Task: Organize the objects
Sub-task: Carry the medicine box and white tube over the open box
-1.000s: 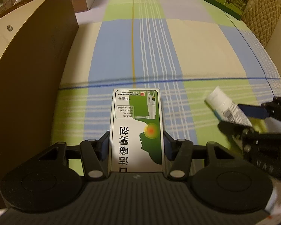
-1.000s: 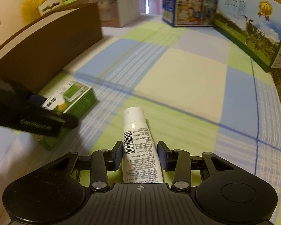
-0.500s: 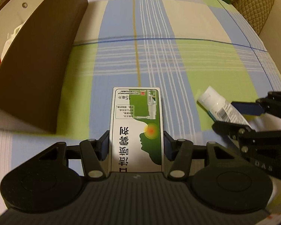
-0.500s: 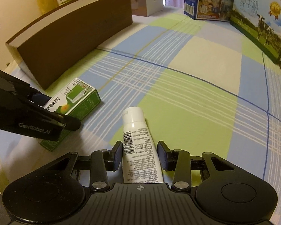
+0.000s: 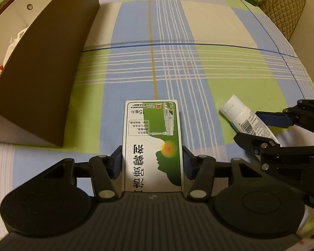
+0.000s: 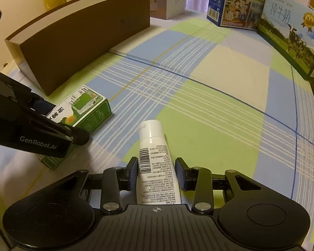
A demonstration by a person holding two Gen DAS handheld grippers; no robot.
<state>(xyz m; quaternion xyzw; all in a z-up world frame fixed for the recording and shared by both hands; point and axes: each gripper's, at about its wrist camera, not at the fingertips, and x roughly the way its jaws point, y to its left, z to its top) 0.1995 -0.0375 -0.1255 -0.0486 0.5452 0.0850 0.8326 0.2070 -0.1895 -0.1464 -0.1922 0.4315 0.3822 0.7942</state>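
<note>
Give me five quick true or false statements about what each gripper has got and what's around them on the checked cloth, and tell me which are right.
1. The left gripper has a green and white carton between its fingers. True.
2. The right gripper has a glass jar between its fingers. False: it is a white tube with a barcode.
3. The tube's cap points away from the right gripper's camera. True.
4. The long brown box stands to the right of both grippers. False: it stands to their left.
5. The milk cartons lie flat in the middle of the checked cloth. False: they stand upright at its far edge.
</note>
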